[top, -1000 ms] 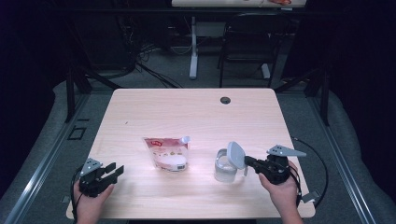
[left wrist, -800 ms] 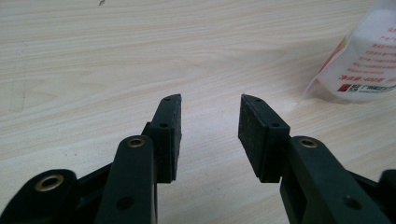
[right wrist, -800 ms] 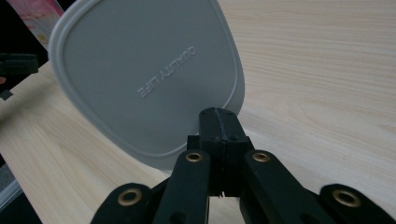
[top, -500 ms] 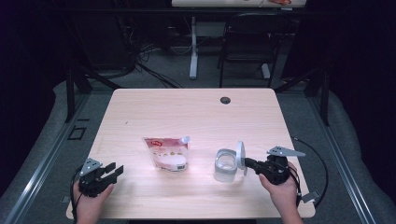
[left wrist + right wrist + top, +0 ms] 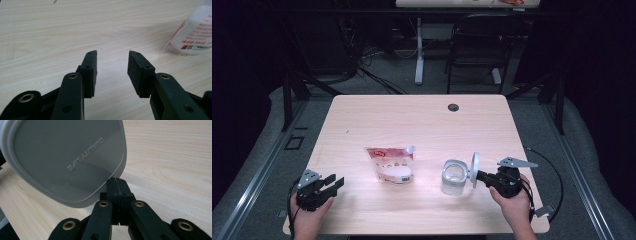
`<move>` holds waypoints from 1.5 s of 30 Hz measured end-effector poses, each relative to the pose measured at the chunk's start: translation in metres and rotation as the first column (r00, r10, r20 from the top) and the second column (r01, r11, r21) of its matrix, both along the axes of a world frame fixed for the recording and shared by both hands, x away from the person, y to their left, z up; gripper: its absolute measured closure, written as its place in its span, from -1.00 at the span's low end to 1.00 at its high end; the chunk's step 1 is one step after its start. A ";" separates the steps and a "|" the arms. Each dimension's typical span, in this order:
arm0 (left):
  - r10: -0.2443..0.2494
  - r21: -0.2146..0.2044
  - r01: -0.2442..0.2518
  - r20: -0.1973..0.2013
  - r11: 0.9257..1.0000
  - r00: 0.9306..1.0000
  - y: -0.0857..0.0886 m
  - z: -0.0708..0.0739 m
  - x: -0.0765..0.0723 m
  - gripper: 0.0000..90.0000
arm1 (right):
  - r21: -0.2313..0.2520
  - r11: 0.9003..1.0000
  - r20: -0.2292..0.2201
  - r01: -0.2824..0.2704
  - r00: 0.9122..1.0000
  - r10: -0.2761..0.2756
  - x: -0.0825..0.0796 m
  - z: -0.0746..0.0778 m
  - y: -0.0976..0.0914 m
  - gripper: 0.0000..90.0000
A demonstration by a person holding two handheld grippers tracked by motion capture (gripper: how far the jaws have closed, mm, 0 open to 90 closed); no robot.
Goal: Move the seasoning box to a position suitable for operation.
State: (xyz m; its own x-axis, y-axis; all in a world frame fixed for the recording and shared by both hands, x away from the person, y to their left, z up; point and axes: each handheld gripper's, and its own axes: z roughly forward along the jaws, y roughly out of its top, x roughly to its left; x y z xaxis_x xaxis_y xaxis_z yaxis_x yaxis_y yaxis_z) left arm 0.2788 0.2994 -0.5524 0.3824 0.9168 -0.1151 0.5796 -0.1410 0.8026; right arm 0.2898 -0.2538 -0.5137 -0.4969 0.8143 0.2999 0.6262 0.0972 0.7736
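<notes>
Right gripper [image 5: 482, 176]: clamped on grey lid [image 5: 474, 169] edge, just right of container [image 5: 453, 177] | left gripper [image 5: 333, 182]: jaws apart, empty, near-left of pouch [image 5: 391, 164]

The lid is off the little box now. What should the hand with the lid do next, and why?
Probably carry the lid a bit to the side and lay it flat on the bare table. The right tool pinches its edge and holds it upright right beside the open box, so the box mouth is free for the pouch.

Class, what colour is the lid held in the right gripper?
Grey, the lid; the right gripper view shows it best.
</notes>
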 end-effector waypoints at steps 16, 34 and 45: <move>-0.002 0.002 0.002 0.000 1.000 1.000 -0.001 0.000 0.000 0.32 | -0.007 1.000 0.016 0.009 1.000 -0.009 -0.003 -0.002 -0.005 0.79; -0.040 -0.006 0.040 0.003 0.999 0.999 -0.009 0.000 0.008 0.29 | -0.092 0.995 0.025 0.029 0.999 -0.027 -0.023 -0.012 -0.013 0.44; -0.054 -0.004 0.054 0.001 0.999 0.999 -0.013 0.000 0.011 0.29 | -0.149 0.989 0.024 -0.005 1.000 0.009 -0.025 -0.021 -0.004 0.34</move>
